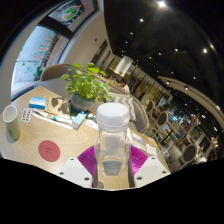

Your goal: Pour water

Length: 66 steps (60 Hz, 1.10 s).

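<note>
A clear plastic bottle (pixel 112 140) with a white screw cap stands upright between my fingers, and both purple pads press on its lower sides. My gripper (pixel 112 165) is shut on it and holds it over a light wooden table (pixel 60 135). A white cup (pixel 11 121) stands on the table to the left, beyond the fingers. The bottle's base is hidden between the fingers.
A red round coaster (pixel 50 150) lies on the table left of the fingers. A green potted plant (pixel 86 86) stands behind the bottle, with small boxes (pixel 38 103) beside it. Chairs and tables fill the dim room to the right.
</note>
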Available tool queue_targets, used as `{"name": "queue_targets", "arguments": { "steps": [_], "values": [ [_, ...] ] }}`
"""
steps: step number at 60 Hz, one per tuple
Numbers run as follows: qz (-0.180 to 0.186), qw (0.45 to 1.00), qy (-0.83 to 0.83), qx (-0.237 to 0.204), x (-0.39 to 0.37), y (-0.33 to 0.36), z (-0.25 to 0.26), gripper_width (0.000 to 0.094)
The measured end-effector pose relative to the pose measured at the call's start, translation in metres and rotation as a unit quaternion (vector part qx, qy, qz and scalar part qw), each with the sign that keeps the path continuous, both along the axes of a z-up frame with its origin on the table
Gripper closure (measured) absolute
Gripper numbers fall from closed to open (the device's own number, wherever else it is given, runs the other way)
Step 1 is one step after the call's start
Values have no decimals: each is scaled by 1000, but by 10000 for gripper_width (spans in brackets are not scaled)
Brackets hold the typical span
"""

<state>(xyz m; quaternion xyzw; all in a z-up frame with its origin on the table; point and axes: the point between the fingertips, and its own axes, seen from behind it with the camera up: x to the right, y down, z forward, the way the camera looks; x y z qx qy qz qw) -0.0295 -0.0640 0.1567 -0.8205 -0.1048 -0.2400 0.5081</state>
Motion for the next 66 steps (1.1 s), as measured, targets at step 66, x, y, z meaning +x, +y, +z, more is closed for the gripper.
{"name": "queue_targets", "arguments": {
  "steps": [66],
  "values": [
    [265, 819, -509, -17, -253, 58, 25, 525]
  ]
}}
